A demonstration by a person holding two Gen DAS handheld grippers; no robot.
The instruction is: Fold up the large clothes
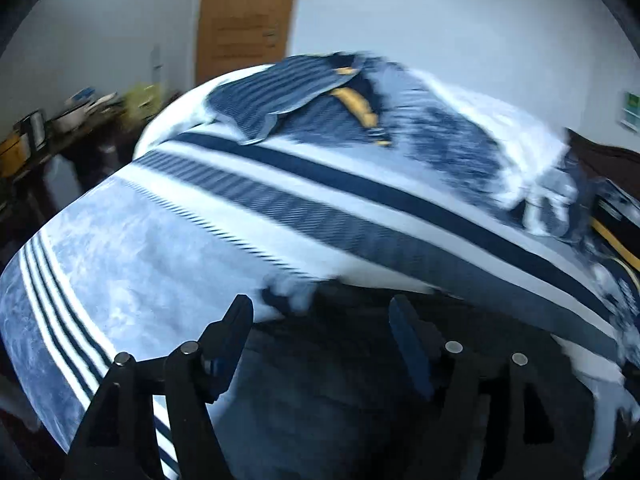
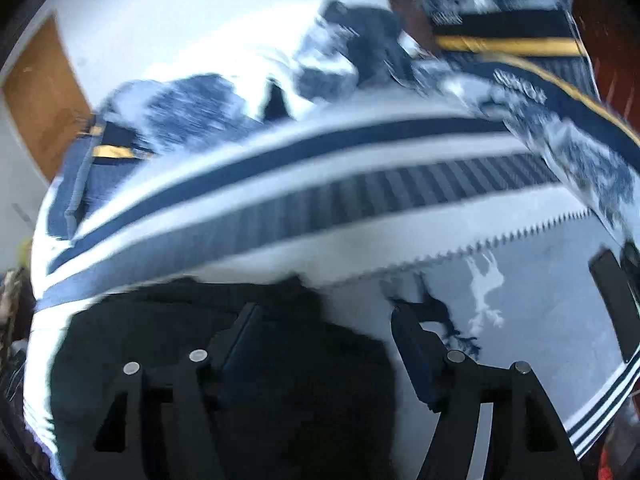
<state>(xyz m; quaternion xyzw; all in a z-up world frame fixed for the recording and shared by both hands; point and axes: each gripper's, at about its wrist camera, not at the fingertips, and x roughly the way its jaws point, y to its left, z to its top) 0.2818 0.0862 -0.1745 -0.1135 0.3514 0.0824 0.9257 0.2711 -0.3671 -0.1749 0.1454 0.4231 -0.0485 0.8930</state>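
- A large blue-and-white striped garment (image 1: 304,208) lies spread over a surface, filling both wrist views; what carries it is hidden under the cloth.
- The left gripper (image 1: 320,320) hangs over the garment's near edge, fingers wide apart and holding nothing; a small bunched flap of cloth sits just ahead of the gap.
- The right gripper (image 2: 324,324) is likewise spread and empty at the same near edge, farther along it, over a dark shadowed patch.
- A second fold or sleeve with a yellow band (image 1: 360,108) lies rumpled at the garment's far side.
- A wooden door (image 1: 244,20) stands beyond the garment, in the background.
- Judged from its creases and drape, the cloth is soft, light and limp; it will likely sag and slide when lifted.
- The hem corners at the near edge look the surest hold, one per gripper, pinching both layers.
- Both views are motion-blurred, so fine detail is uncertain.
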